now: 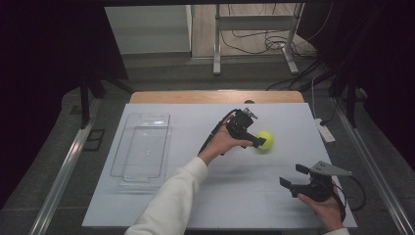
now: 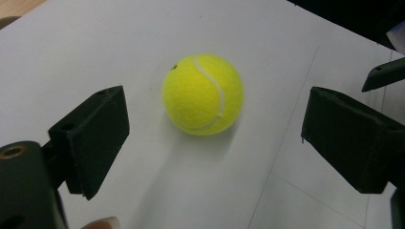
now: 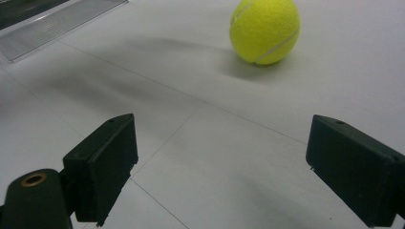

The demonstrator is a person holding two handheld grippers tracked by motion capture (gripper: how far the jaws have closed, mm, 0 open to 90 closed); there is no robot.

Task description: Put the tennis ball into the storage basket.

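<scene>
High view: one tennis ball, one clear tray, two open grippers, left gripper, right gripper.

A white table top is seen at the centre of the frame, with a clear plastic tray laid at its left. The left gripper is held at centre frame, just beside a yellow tennis ball. The right gripper is held at the lower right, its jaws spread and pointed left.
</scene>
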